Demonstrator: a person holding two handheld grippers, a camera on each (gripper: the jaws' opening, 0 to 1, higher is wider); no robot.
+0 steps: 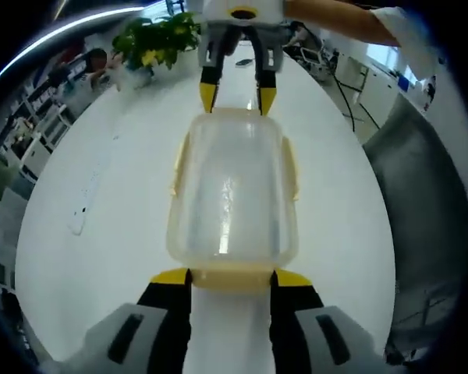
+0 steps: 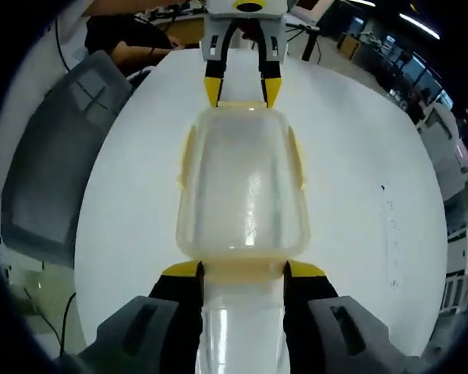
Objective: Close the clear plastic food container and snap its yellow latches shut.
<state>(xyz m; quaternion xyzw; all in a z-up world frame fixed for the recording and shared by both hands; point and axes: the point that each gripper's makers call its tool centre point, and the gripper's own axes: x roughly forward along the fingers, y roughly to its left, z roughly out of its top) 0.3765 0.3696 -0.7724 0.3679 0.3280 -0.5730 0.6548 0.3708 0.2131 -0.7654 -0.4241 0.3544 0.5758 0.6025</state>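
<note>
Container (image 1: 232, 191) with lid on, sitting on white table (image 1: 93, 195); left gripper (image 1: 231, 277) and right gripper (image 2: 242, 269) flanking opposite end latches, jaws apart.

Clear container (image 1: 232, 191) lies lidded on white table (image 1: 101, 195); yellow latches (image 1: 290, 167) flared.

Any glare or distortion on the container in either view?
Left gripper view: a soft vertical glare streak runs down the lid of the clear container, and fisheye bends the white table into a dome. Right gripper view: a similar streak on the container; the table edge curves, and the gray chair stretches toward the rim. Both views look sharp at center.
</note>
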